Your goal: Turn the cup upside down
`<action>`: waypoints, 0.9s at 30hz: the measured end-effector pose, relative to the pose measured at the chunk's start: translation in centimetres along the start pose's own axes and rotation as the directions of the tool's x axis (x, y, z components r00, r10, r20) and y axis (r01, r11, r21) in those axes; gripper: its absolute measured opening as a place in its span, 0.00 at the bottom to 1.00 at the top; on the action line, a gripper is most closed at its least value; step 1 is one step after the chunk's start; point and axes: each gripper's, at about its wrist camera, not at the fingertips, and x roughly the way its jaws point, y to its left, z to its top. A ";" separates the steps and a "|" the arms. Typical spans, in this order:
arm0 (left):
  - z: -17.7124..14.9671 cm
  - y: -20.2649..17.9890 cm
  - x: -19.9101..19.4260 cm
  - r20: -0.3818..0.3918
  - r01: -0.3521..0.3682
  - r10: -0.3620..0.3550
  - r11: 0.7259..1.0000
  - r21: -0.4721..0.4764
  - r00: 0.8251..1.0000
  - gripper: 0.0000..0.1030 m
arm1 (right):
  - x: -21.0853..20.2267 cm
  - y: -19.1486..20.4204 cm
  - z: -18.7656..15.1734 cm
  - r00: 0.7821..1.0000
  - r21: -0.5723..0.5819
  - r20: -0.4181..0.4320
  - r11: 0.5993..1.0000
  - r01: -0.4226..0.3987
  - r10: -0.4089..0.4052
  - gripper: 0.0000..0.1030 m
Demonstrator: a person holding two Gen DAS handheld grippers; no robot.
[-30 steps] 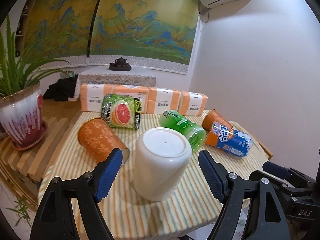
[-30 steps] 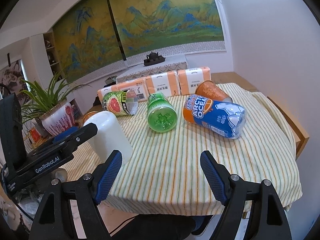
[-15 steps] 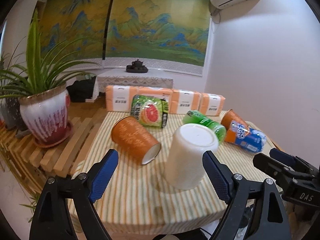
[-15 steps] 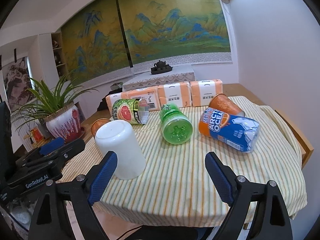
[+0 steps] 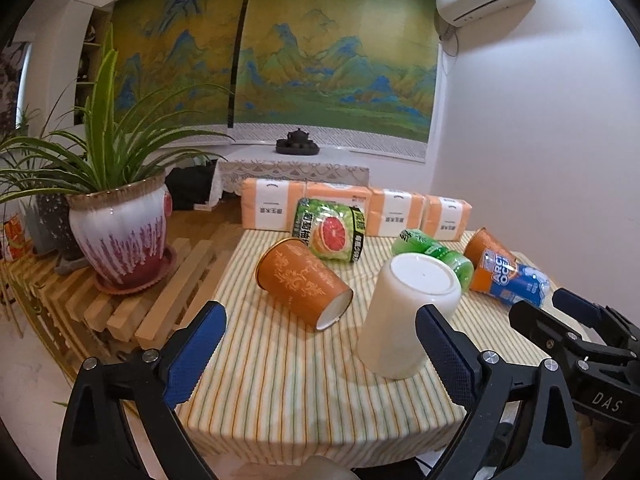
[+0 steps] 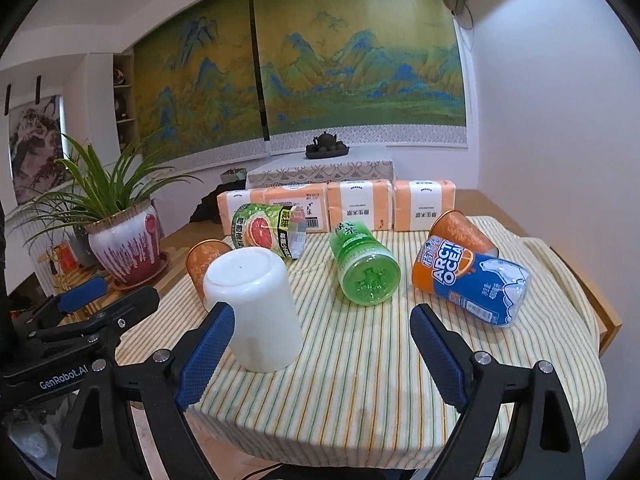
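Note:
A white cup [image 5: 406,314] stands upside down, base up, on the striped tablecloth [image 5: 280,368] near the front of the table. It also shows in the right wrist view [image 6: 256,312]. My left gripper [image 5: 320,354] is open and empty, drawn back from the table's front edge, with the cup just inside its right finger. My right gripper [image 6: 320,356] is open and empty, with the cup by its left finger. Neither gripper touches the cup.
An orange paper cup [image 5: 302,282] lies on its side left of the white cup. A grapefruit can [image 5: 330,234], a green bottle [image 6: 362,268], an Arctic Ocean can [image 6: 472,284] and another orange cup [image 6: 460,232] lie behind. Tissue packs [image 5: 352,214] line the back. A potted plant [image 5: 120,232] stands left.
Both grippers have pulled back and away from the table. The white cup stays upside down, and has shifted from the middle of the left jaws toward the right finger.

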 end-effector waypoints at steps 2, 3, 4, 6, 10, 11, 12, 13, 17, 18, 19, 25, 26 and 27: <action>0.1 0.1 -0.1 0.001 -0.004 0.004 1.000 -0.006 1.000 0.95 | -0.2 0.2 0.1 1.000 -0.004 0.008 1.000 0.002 -0.001 0.84; 0.1 0.0 -0.2 0.002 -0.005 0.005 1.000 -0.006 1.000 0.95 | -0.3 0.3 0.2 1.000 -0.007 0.012 1.000 0.004 -0.003 0.84; 0.2 0.0 -0.3 0.004 -0.007 0.007 1.000 -0.004 1.000 0.95 | -0.5 0.3 0.2 1.000 -0.012 0.018 1.000 0.007 -0.007 0.84; 0.2 -0.2 -0.4 0.006 -0.011 0.011 1.000 0.000 1.000 0.95 | -0.6 0.5 0.2 1.000 -0.019 0.022 1.000 0.009 -0.008 0.84; 0.3 -0.4 -0.6 0.009 -0.010 0.010 1.000 0.004 1.000 0.96 | -0.6 0.5 0.2 1.000 -0.023 0.022 1.000 0.009 -0.009 0.84; 0.3 -0.5 -0.6 0.010 -0.009 0.009 1.000 0.006 1.000 0.96 | -0.7 0.5 0.1 1.000 -0.021 0.022 1.000 0.008 -0.008 0.84; 0.3 -0.6 -0.7 0.011 -0.010 0.010 1.000 0.007 1.000 0.96 | -0.7 0.5 0.1 1.000 -0.021 0.022 1.000 0.007 -0.006 0.84; 0.3 -0.6 -0.7 0.012 -0.010 0.010 1.000 0.008 1.000 0.96 | -0.7 0.5 0.1 1.000 -0.019 0.020 1.000 0.005 -0.004 0.84; 0.4 -0.8 -0.8 0.015 -0.007 0.007 1.000 0.006 1.000 0.96 | -0.6 0.5 0.1 1.000 -0.020 0.016 1.000 0.006 -0.005 0.84; 0.4 -0.8 -0.8 0.016 -0.008 0.008 1.000 0.006 1.000 0.96 | -0.6 0.5 0.1 1.000 -0.019 0.014 1.000 0.005 -0.004 0.84; 0.4 -0.8 -0.7 0.016 -0.008 0.008 1.000 0.008 1.000 0.96 | -0.6 0.5 0.0 1.000 -0.018 0.014 1.000 0.004 -0.003 0.84; 0.4 -0.8 -0.7 0.015 -0.005 0.005 1.000 0.005 1.000 0.96 | -0.6 0.4 0.0 1.000 -0.017 0.015 1.000 0.003 -0.003 0.84; 0.4 -0.8 -0.7 0.014 -0.005 0.005 1.000 0.006 1.000 0.96 | -0.6 0.4 0.0 1.000 -0.017 0.014 1.000 0.004 -0.003 0.85; 0.4 -0.8 -0.7 0.014 -0.005 0.005 1.000 0.005 1.000 0.96 | -0.5 0.4 0.0 1.000 -0.017 0.015 1.000 0.003 -0.003 0.85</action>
